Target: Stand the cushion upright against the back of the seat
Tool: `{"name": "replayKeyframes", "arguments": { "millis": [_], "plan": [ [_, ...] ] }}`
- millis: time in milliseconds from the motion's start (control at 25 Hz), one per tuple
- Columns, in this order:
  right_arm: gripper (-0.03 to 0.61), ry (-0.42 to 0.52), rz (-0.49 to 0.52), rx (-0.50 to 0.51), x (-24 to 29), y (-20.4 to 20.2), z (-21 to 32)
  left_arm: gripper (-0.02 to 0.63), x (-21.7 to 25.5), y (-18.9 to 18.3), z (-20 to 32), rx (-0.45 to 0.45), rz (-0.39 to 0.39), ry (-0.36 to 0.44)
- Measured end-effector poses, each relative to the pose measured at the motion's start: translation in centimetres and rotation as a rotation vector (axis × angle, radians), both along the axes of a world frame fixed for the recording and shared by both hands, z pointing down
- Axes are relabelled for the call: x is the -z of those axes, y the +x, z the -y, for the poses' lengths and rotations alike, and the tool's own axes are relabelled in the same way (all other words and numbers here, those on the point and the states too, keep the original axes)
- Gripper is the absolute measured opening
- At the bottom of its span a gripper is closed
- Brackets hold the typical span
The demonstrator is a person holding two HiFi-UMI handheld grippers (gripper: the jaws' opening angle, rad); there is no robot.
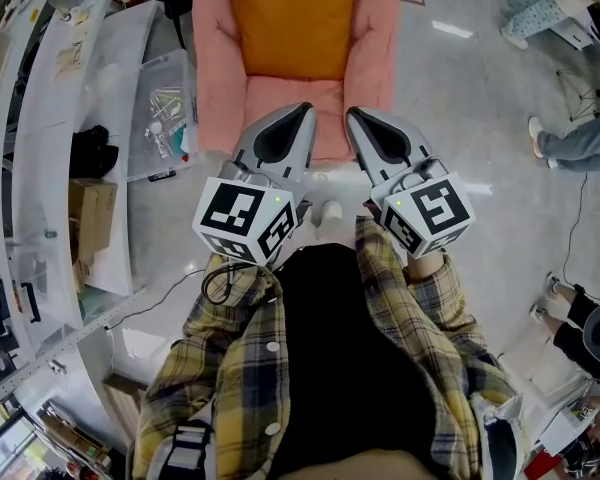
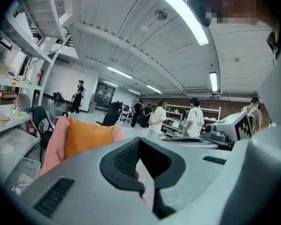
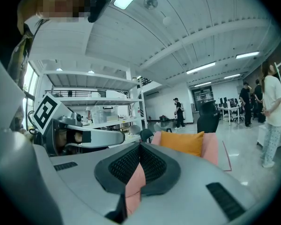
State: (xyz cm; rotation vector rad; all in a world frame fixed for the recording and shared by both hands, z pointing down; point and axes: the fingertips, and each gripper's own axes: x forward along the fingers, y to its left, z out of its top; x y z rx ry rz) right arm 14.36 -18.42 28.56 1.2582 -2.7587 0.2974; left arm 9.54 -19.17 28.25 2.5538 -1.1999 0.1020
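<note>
Orange cushion (image 1: 292, 18) stands upright against the back of the pink armchair (image 1: 220, 78) | left gripper (image 1: 300, 111) at the armchair's seat front, jaws pressed together, empty | right gripper (image 1: 355, 115) alongside, jaws also pressed together, empty

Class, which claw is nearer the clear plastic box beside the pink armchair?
The left claw: the box sits on its side of the armchair, opposite the right claw.

Matt orange cloth cushion (image 1: 292, 18), soft pink fabric armchair (image 1: 220, 78), glossy pale floor (image 1: 480, 98), clear plastic box (image 1: 165, 108)
</note>
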Motion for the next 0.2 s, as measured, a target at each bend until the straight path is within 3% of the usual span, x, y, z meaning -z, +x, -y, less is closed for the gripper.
{"name": "replayKeyframes", "arguments": {
  "millis": [200],
  "plan": [
    [0.017, 0.03, 0.003, -0.015, 0.2, -0.1, -1.7, 0.002, 0.9, -0.3, -1.4, -0.023, 0.007, 0.05]
  ]
}}
